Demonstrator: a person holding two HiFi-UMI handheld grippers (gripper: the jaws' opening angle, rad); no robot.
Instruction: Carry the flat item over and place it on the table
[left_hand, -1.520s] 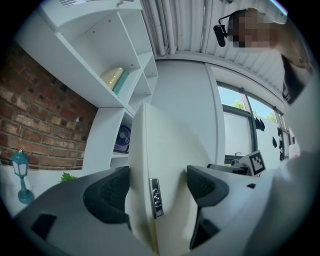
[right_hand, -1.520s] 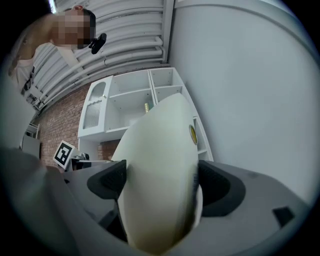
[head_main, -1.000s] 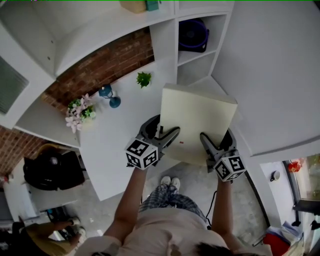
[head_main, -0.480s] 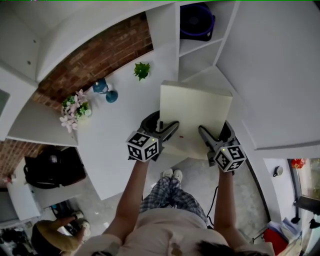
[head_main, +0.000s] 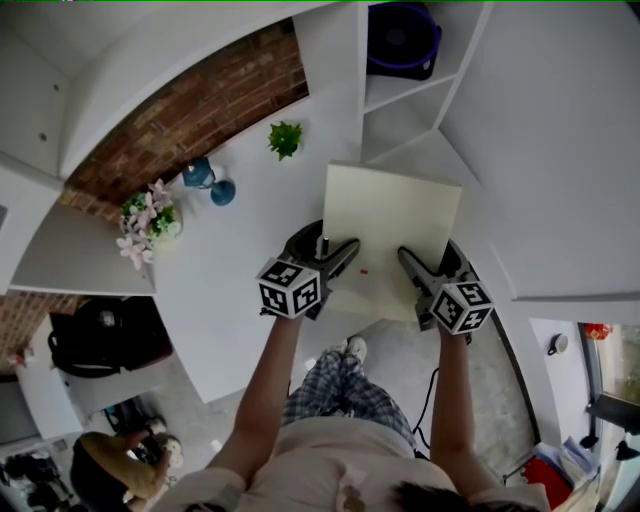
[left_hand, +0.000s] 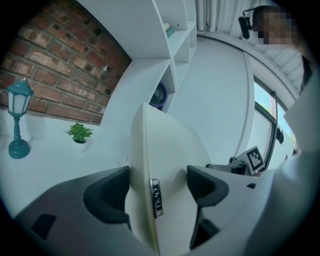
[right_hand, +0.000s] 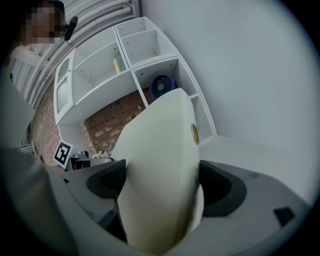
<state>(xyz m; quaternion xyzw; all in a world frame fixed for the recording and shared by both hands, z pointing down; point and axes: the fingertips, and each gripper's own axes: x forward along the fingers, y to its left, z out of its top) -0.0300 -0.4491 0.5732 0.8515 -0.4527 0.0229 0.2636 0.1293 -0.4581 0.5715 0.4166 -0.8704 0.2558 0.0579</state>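
A flat cream square cushion (head_main: 390, 235) is held level over the right end of the white table (head_main: 240, 270). My left gripper (head_main: 330, 262) is shut on its near left edge, and my right gripper (head_main: 418, 272) is shut on its near right edge. In the left gripper view the cushion (left_hand: 160, 165) stands edge-on between the jaws, a small metal tag on its seam. In the right gripper view the cushion (right_hand: 160, 175) fills the gap between the jaws.
On the table stand a small green plant (head_main: 285, 138), a teal lantern (head_main: 212, 180) and pink flowers (head_main: 148, 220). White shelves with a purple fan (head_main: 402, 38) rise behind. A white wall lies to the right; a black bag (head_main: 100, 335) sits on the floor.
Both grippers and the cushion have shifted slightly forward over the table. Both grips are unchanged.
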